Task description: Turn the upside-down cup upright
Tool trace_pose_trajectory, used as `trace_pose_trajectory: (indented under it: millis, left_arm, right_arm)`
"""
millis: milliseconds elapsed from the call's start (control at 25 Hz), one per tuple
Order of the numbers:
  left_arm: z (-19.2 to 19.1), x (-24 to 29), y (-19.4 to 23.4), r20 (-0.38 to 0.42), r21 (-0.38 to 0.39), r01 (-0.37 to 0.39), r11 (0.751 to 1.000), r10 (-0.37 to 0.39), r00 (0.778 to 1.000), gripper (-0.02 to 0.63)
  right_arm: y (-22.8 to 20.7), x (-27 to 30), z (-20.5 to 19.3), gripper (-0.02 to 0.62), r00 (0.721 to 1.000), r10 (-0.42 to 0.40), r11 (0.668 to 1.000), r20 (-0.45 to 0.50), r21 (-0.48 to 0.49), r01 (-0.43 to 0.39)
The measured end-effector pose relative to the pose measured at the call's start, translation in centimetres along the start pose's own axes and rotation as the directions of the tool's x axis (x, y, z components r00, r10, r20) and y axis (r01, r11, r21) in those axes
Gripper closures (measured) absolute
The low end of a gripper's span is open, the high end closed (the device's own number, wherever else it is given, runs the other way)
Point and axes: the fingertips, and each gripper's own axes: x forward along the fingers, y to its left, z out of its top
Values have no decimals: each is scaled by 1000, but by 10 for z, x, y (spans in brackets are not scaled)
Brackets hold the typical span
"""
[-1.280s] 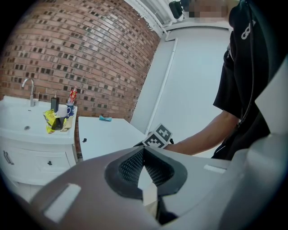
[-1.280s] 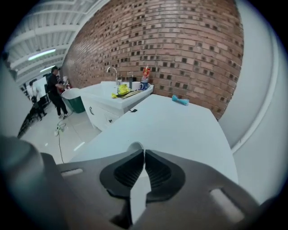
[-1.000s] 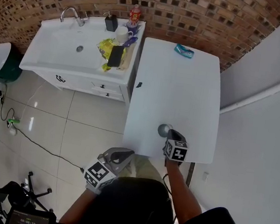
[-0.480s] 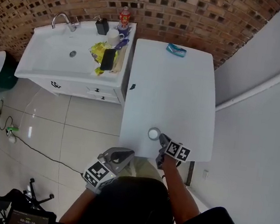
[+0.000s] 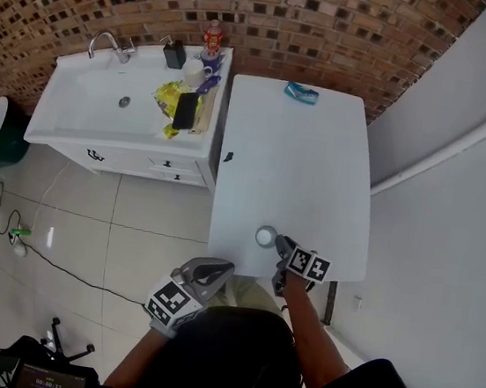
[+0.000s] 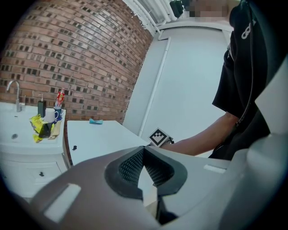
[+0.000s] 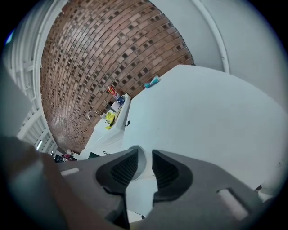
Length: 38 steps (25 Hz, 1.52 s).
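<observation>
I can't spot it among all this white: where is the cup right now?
In the head view, the cup stands near the white table's near edge, just left of the right gripper.

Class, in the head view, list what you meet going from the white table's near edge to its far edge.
right gripper → cup → small dark object → teal packet
</observation>
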Motion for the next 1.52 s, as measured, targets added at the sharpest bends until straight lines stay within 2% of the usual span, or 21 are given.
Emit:
trace_pose_trajectory:
  millis: [80, 200, 360, 640, 720, 880, 1000, 1160, 1240, 1360, 1520]
  left_arm:
    - [3, -3, -1, 7, 5, 7, 1000, -7, 1000, 591]
    - [2, -9, -3, 21, 16, 22, 1000, -22, 1000, 591]
    - [-1, -18, -10, 24, 29, 57, 998, -58, 998, 591]
    - [-5, -38, -23, 42, 31, 109, 994, -110, 993, 591]
    - [-10, -41, -30, 31, 23, 141, 990, -142, 989, 591]
    - [-23, -45, -46, 4, 38, 199, 979, -200, 980, 591]
    - [-27, -46, -58, -14, 54, 237, 970, -237, 971, 591]
    - [-30, -46, -68, -12, 82, 238, 968, -238, 971, 591]
    - [-31, -47, -78, -12, 78, 243, 967, -242, 970, 591]
    - [-34, -49, -94, -13, 82, 247, 966, -247, 969, 591]
    - [-42, -52, -124, -13, 88, 237, 967, -237, 971, 591]
  right_arm:
    - [3, -10, 5, 514, 999, -20, 999, 27, -43, 21]
    - [17, -32, 12, 515, 996, -53, 980, 77, -189, 67]
    - [48, -65, 13, 602, 986, -62, 905, 152, -408, 120]
    - [92, -107, -24, 603, 985, -10, 808, 172, -578, 109]
    - [97, -116, -38, 603, 985, -15, 789, 171, -603, 116]
    - [98, -131, -60, 603, 982, -36, 800, 186, -584, 140]
    - [105, -145, -67, 603, 977, -36, 786, 209, -598, 157]
    - [112, -166, -79, 603, 975, -13, 767, 220, -623, 151]
    - [114, -176, -85, 603, 974, -10, 738, 228, -655, 161]
    - [117, -192, -97, 603, 971, -3, 673, 240, -717, 180]
    - [117, -220, -116, 603, 969, 37, 637, 244, -753, 165]
